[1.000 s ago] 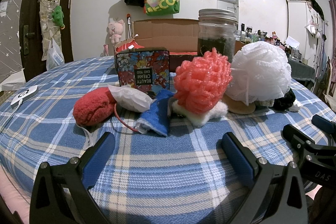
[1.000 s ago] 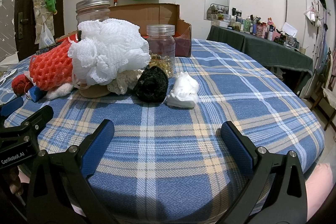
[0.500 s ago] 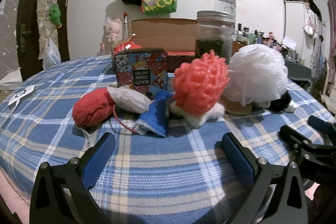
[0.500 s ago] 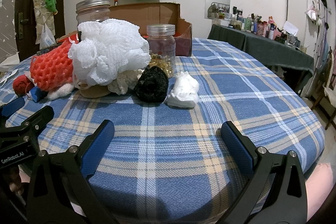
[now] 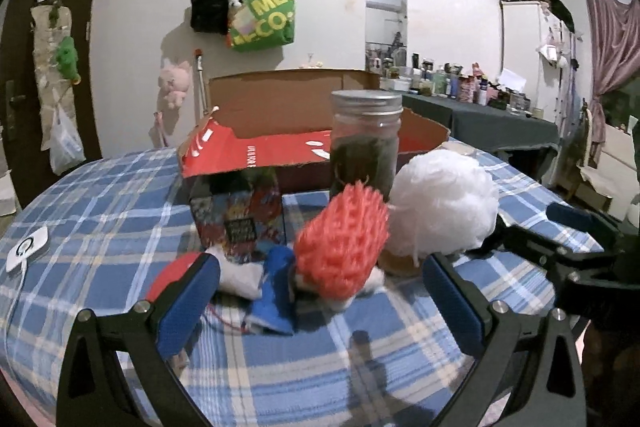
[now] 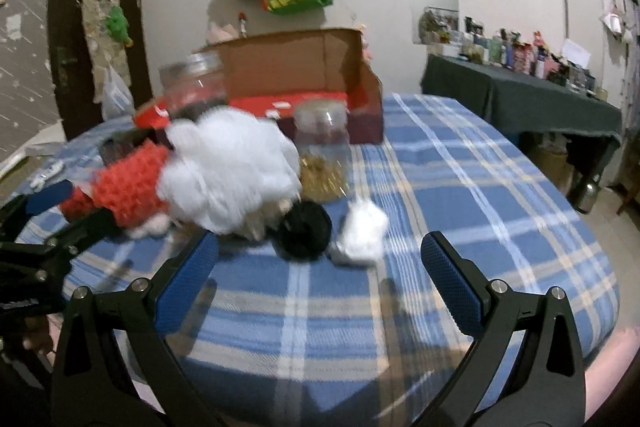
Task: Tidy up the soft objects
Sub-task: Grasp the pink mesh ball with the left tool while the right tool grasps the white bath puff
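Grippers wide open and empty: left gripper (image 5: 320, 287) nearer, coral mesh pouf (image 5: 342, 233) at 12 o'clock just past fingertips; right gripper (image 6: 320, 267) facing black scrunchie (image 6: 305, 229) and white wad (image 6: 360, 233) at 12, roundish, no long axis.

Quantities: two mesh bath poufs, one coral (image 5: 344, 239) and one white (image 5: 442, 203); two glass jars (image 6: 324, 147) (image 5: 366, 143); one cardboard box (image 5: 288, 115).
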